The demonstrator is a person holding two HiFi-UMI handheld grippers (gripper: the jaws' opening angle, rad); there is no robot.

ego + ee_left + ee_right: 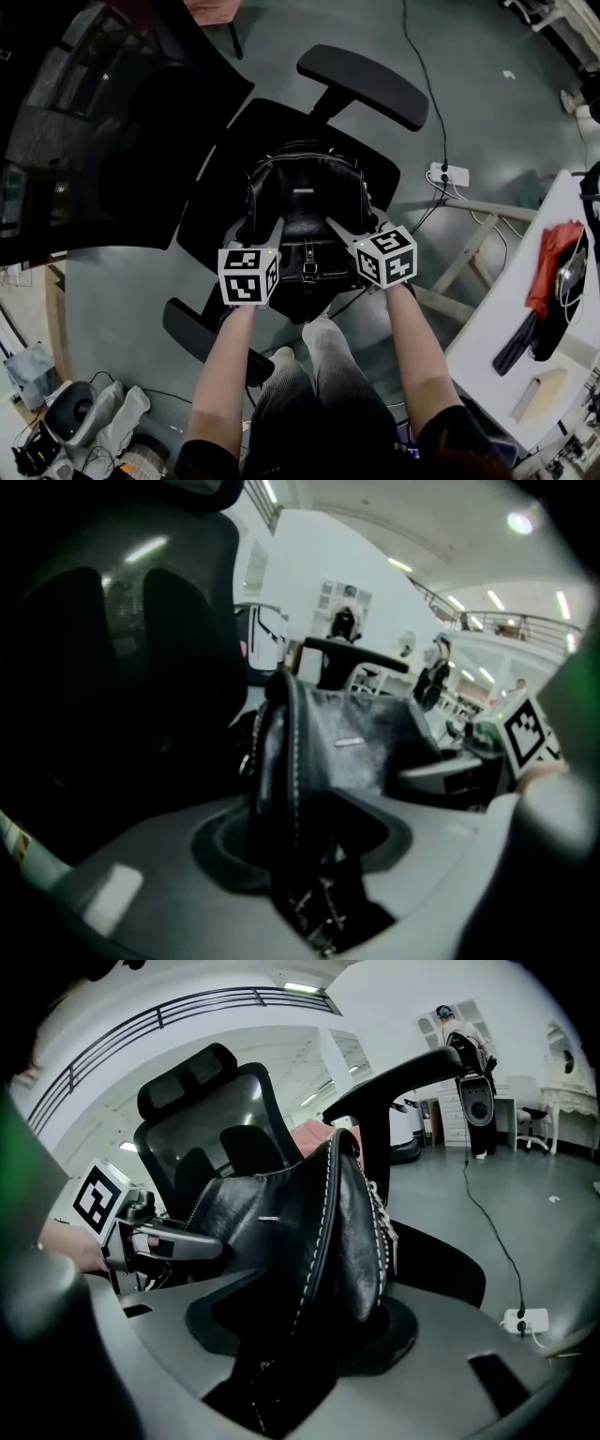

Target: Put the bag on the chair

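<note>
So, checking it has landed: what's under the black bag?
The black chair seat shows to the left and right of the bag, with grey floor beyond. The bag covers the seat's middle, so where its base meets the seat cannot be seen.

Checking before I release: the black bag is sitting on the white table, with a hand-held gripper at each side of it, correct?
No. The black bag sits on the chair seat, as the head view shows, with the left hand-held gripper and the right hand-held gripper at its sides.
</note>
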